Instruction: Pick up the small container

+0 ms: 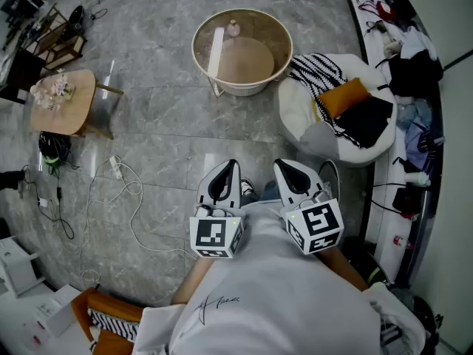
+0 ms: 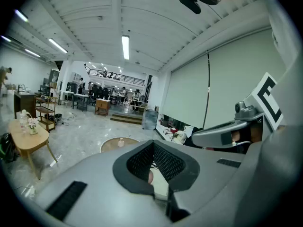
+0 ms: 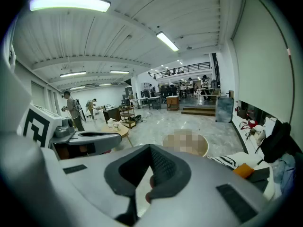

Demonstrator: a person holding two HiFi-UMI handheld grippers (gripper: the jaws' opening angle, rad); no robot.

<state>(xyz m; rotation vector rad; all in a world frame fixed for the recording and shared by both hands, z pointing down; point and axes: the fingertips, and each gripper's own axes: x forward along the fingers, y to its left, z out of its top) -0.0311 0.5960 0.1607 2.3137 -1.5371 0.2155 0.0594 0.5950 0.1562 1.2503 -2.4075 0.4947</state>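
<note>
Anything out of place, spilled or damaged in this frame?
Nothing spilled or damaged. The small pale bottle stands upright on the round beige rimmed table. Only untidiness: a white cable sprawls loose over the grey floor, and clothes lie heaped on the white beanbag.

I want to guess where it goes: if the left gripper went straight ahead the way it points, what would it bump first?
Bare floor lies just ahead of the left gripper. Farther along that line sits the round tub holding the small container, so probably the tub, though depth is unclear.
</note>
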